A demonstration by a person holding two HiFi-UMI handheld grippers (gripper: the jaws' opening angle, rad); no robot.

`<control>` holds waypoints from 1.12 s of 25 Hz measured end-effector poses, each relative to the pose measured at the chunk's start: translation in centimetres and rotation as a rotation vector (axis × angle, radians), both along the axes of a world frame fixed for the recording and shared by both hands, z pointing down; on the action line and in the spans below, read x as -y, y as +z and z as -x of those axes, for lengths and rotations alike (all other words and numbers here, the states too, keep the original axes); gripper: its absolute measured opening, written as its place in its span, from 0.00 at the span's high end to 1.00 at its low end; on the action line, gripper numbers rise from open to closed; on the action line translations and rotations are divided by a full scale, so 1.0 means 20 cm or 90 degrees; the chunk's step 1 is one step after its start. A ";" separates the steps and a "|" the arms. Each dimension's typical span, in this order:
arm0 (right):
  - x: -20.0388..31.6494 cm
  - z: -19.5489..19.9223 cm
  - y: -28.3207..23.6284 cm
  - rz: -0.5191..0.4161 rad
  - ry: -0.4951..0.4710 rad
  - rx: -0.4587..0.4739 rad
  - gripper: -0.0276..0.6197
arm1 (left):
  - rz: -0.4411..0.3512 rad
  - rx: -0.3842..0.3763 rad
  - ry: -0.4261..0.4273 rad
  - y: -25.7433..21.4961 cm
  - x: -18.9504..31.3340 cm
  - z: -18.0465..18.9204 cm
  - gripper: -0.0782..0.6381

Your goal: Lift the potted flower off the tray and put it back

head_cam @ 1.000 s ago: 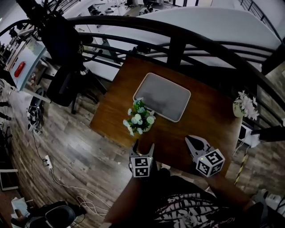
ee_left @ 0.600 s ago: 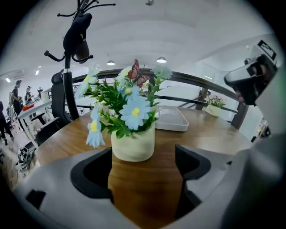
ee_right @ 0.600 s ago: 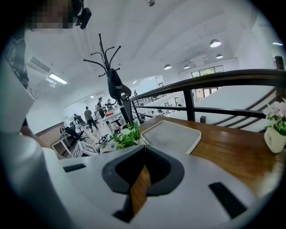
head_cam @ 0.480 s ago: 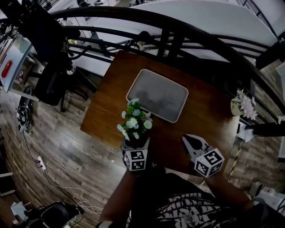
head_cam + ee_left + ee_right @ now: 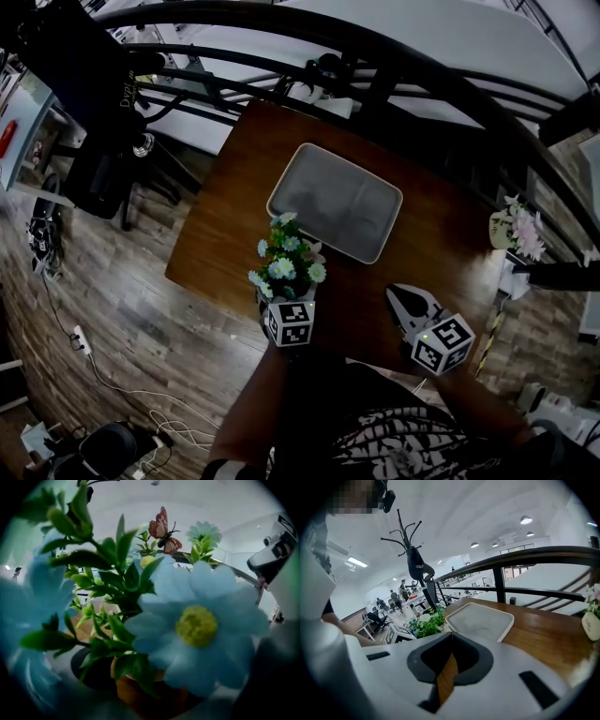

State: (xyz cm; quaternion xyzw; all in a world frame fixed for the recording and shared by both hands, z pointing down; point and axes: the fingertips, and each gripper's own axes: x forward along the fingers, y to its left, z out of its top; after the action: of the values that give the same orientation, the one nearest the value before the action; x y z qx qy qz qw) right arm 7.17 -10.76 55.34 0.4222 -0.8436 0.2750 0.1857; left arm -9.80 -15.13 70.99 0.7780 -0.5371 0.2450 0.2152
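The potted flower, white and pale blue blooms over green leaves, stands on the wooden table just off the near left corner of the empty grey tray. My left gripper has come up to it from the near side. Its jaws are opening, with the pot between them. In the left gripper view the blooms fill the picture over the orange-brown pot, and the pads are hidden. My right gripper hovers over the table's near right part, shut and empty.
A small vase of pale flowers stands at the table's right edge. A dark curved railing runs behind the table. The table's left and near edges drop to the wooden floor. A coat rack stands far off.
My left gripper has moved forward from the table's near edge up to the potted flower, and its jaws now flank the pot. The right gripper has shifted only slightly.
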 end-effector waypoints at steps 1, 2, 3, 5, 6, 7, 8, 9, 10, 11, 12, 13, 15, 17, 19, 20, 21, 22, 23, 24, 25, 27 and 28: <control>0.00 -0.01 0.00 0.002 0.004 -0.002 0.96 | -0.001 0.000 0.001 0.00 0.01 0.00 0.25; 0.01 -0.01 0.01 0.003 0.007 -0.003 0.96 | -0.003 0.000 0.002 0.00 0.02 -0.01 0.25; 0.01 -0.02 0.01 0.003 0.010 -0.004 0.96 | -0.005 0.002 0.002 0.00 0.03 -0.01 0.25; 0.02 -0.02 0.01 0.004 0.015 -0.004 0.96 | -0.005 0.009 0.001 0.01 0.04 -0.01 0.25; 0.02 -0.02 0.01 0.004 0.017 -0.003 0.96 | -0.005 0.012 0.001 0.01 0.05 -0.01 0.24; 0.03 -0.02 0.01 0.004 0.018 -0.001 0.96 | -0.005 0.016 0.001 0.02 0.06 -0.01 0.23; 0.03 -0.01 0.01 0.004 0.018 0.000 0.96 | -0.007 0.020 0.002 0.03 0.06 -0.01 0.23; 0.03 -0.01 0.01 0.005 0.018 0.000 0.96 | -0.009 0.026 0.003 0.03 0.07 -0.02 0.23; 0.03 -0.02 0.01 0.005 0.019 -0.001 0.96 | -0.012 0.032 0.004 0.04 0.07 -0.02 0.22; 0.02 -0.02 0.01 0.006 0.021 -0.001 0.96 | -0.013 0.038 0.004 0.05 0.07 -0.02 0.22; 0.02 -0.02 0.01 0.008 0.023 -0.002 0.96 | -0.015 0.041 0.004 0.06 0.07 -0.02 0.21; 0.01 -0.03 0.01 0.009 0.025 -0.003 0.96 | -0.017 0.042 0.003 0.06 0.07 -0.02 0.21; 0.01 -0.04 0.02 0.010 0.029 -0.007 0.96 | -0.021 0.041 -0.002 0.07 0.08 -0.02 0.20; 0.00 -0.06 0.02 0.012 0.032 -0.010 0.96 | -0.026 0.039 -0.008 0.07 0.08 -0.02 0.20; 0.00 -0.07 0.02 0.012 0.035 -0.011 0.96 | -0.033 0.037 -0.011 0.07 0.09 -0.02 0.19; 0.00 -0.07 0.01 0.012 0.037 -0.011 0.96 | -0.038 0.035 -0.011 0.07 0.09 -0.02 0.19; 0.00 -0.07 0.01 0.012 0.039 -0.011 0.96 | -0.042 0.033 -0.010 0.07 0.10 -0.02 0.20; -0.01 -0.07 0.01 0.013 0.040 -0.010 0.96 | -0.045 0.031 -0.008 0.07 0.10 -0.02 0.19; -0.01 -0.07 0.01 0.012 0.041 -0.009 0.96 | -0.047 0.030 -0.006 0.07 0.10 -0.02 0.19; -0.01 -0.07 0.00 0.011 0.042 -0.009 0.96 | -0.049 0.029 -0.004 0.07 0.10 -0.02 0.20; -0.01 -0.08 0.00 0.009 0.043 -0.009 0.96 | -0.049 0.028 -0.003 0.07 0.10 -0.02 0.20; -0.01 -0.09 -0.02 0.004 0.046 -0.010 0.96 | -0.049 0.026 -0.001 0.07 0.10 -0.02 0.20; -0.01 -0.10 -0.04 0.001 0.047 -0.011 0.96 | -0.050 0.025 -0.001 0.07 0.09 -0.02 0.19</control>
State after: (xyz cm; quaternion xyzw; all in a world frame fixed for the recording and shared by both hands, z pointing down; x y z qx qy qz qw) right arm 9.24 -10.65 54.61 0.4555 -0.8255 0.2786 0.1828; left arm -9.36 -17.00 72.46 0.7805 -0.5509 0.2387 0.1743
